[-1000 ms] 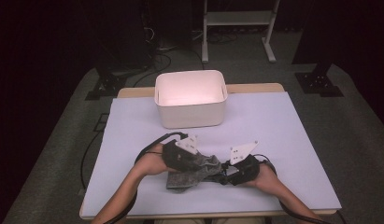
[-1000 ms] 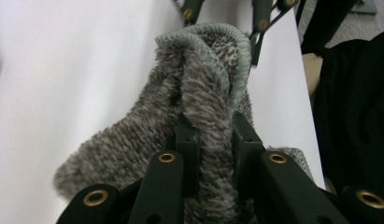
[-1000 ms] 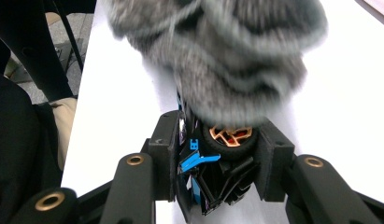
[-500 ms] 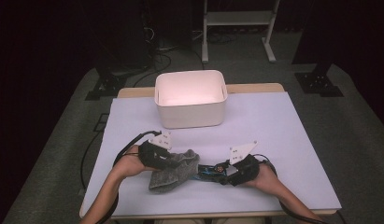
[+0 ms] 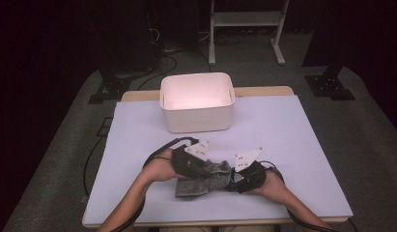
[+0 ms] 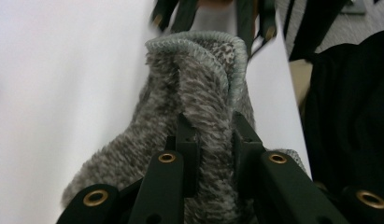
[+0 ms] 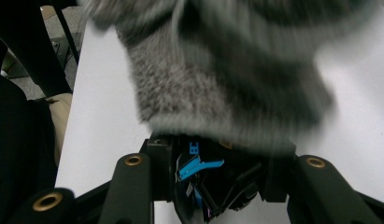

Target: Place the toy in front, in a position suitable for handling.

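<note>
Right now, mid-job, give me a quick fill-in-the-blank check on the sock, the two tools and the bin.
1. The left tool is shut on a fuzzy ____ sock.
2. The sock lies between the left tool and the ____ tool.
3. Behind the sock stands a ____ bin, open at the top.
4. The table is covered with a pale ____.

Missing words: grey; right; white; sheet

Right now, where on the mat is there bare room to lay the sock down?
Bare mat lies right of the white bin, left of it too, and in the strip between the bin and the claws. It is crowded at the near edge, where the left claw and right claw meet over the grey sock.
</note>
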